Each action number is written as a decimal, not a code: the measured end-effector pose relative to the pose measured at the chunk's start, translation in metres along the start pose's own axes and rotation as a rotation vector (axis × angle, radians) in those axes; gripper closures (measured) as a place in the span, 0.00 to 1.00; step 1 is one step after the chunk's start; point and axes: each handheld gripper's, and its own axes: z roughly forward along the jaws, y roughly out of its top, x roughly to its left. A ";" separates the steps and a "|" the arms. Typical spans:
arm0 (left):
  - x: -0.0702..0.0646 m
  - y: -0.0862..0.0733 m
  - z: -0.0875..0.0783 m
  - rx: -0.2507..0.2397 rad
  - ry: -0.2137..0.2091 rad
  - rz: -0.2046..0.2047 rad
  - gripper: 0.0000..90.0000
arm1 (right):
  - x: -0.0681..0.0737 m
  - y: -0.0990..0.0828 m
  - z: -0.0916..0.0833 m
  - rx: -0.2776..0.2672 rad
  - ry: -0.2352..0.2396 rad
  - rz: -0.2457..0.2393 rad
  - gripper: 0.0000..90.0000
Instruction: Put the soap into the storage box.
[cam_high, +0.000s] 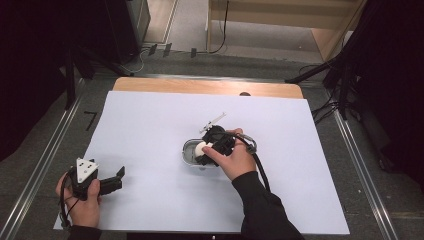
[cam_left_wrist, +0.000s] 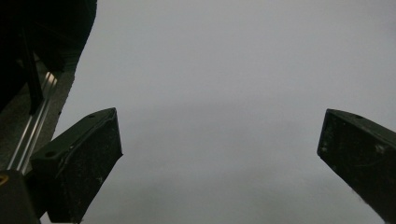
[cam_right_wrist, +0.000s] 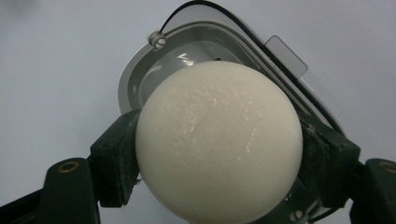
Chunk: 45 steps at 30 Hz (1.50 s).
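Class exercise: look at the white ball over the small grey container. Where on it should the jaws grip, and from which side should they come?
Grip the white ball across its widest middle, one jaw on each opposite side, coming from above, probably. It is smooth and round, so a hold off the middle would likely slip. The right gripper holds it this way over the grey container.

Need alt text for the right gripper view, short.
A smooth white ball is clamped between the two black jaws of the right tongs, directly above an open grey oval container. The container sits on a pale sheet, with a clear tab at its upper right rim.
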 end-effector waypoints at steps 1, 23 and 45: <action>0.000 0.000 0.000 0.001 0.000 0.000 0.00 | 0.000 0.000 0.000 -0.004 -0.009 0.001 0.28; 0.000 0.000 0.000 0.000 -0.001 -0.001 0.00 | 0.001 -0.001 0.007 -0.005 -0.028 0.003 0.26; 0.000 0.000 0.000 0.000 0.001 -0.001 0.00 | -0.010 -0.026 -0.024 -0.070 -0.053 0.044 0.15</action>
